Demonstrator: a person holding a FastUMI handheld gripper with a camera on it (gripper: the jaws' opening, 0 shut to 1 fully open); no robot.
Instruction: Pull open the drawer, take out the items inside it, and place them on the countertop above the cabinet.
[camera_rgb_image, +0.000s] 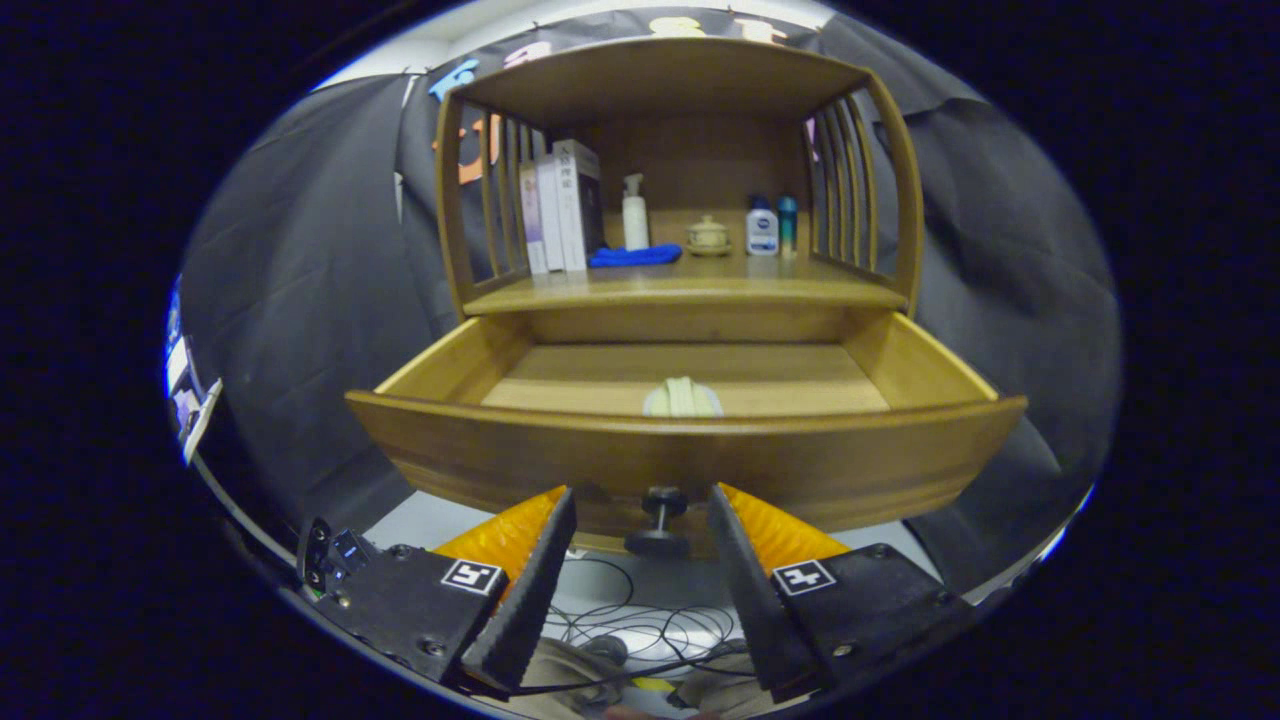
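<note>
Cloth-walled recording booth (300, 300), wooden cabinet (690, 290), loose cables (640, 630)

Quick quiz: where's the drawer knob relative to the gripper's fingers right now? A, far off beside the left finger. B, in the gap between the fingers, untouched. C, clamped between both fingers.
B: the drawer knob sits in the open gap of the gripper, both fingers apart from it, on the pulled-out drawer.

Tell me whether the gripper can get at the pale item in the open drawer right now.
Probably not directly: the gripper is open, flanking the knob, below the drawer front, which stands between it and the pale item. From above looks clear.
</note>
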